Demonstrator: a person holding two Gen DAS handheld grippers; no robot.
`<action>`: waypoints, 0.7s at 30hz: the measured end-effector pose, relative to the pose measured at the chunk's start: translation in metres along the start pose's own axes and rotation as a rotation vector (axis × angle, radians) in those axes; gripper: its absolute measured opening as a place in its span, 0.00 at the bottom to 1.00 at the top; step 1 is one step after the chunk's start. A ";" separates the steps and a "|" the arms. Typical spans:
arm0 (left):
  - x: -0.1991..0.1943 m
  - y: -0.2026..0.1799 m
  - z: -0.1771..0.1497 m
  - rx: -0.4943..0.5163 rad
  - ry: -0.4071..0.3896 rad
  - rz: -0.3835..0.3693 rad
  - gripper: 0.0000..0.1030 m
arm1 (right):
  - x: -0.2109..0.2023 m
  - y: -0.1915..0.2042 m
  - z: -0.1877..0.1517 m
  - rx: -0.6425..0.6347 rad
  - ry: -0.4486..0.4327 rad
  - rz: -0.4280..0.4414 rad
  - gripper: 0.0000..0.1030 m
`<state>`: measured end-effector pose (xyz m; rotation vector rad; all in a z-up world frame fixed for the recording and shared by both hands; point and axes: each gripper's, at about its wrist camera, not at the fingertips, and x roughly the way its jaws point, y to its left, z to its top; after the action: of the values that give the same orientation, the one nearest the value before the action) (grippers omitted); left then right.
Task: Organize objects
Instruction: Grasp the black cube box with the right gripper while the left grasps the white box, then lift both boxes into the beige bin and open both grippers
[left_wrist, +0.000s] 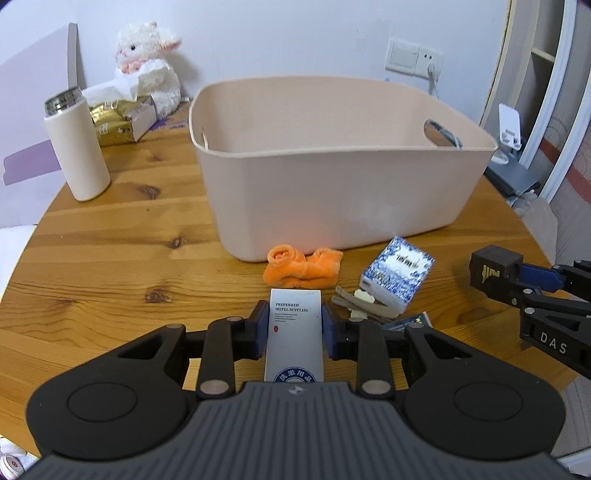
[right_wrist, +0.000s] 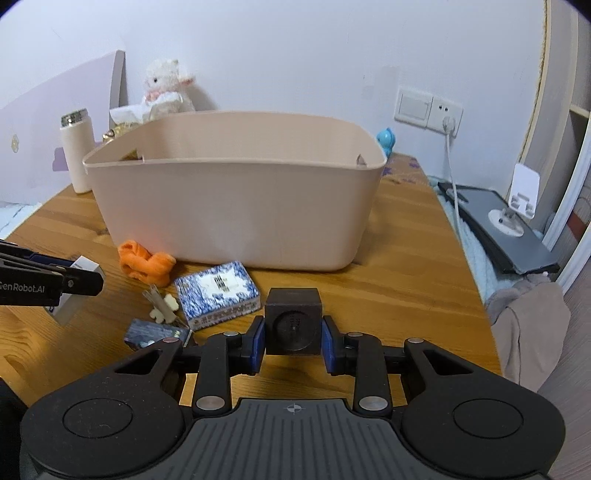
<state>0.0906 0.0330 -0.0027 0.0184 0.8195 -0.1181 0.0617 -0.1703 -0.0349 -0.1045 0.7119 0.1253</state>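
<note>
My left gripper (left_wrist: 294, 325) is shut on a white hotel-supplies box (left_wrist: 294, 332), held above the wooden table (left_wrist: 110, 258) in front of the beige plastic bin (left_wrist: 332, 177). My right gripper (right_wrist: 293, 334) is shut on a black cube (right_wrist: 293, 321); that cube (left_wrist: 495, 273) shows at the right in the left wrist view. On the table before the bin (right_wrist: 236, 206) lie an orange cloth (left_wrist: 303, 267), a blue-and-white patterned box (left_wrist: 397, 275), a hair clip (left_wrist: 364, 304) and a dark card (left_wrist: 406, 321). From the right wrist the cloth (right_wrist: 146, 264), patterned box (right_wrist: 218, 293), clip (right_wrist: 162, 304) and card (right_wrist: 155, 334) appear left of centre.
A cream flask (left_wrist: 77, 147), a gold packet (left_wrist: 110, 125) and a white plush lamb (left_wrist: 151, 62) stand at the back left. A blue toy (right_wrist: 386, 140) sits behind the bin. A grey tablet with a white stand (right_wrist: 509, 229) lies off the table's right edge, beside a wall socket (right_wrist: 428, 110).
</note>
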 end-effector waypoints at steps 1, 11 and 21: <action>-0.004 0.000 0.001 0.002 -0.009 -0.002 0.31 | -0.005 0.000 0.002 0.000 -0.012 -0.001 0.28; -0.039 0.006 0.021 -0.007 -0.111 0.006 0.31 | -0.043 -0.003 0.026 0.000 -0.138 -0.017 0.28; -0.050 0.011 0.058 -0.007 -0.202 0.039 0.31 | -0.055 -0.005 0.060 0.005 -0.236 -0.024 0.28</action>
<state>0.1004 0.0456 0.0736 0.0158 0.6169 -0.0794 0.0598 -0.1711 0.0462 -0.0920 0.4753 0.1110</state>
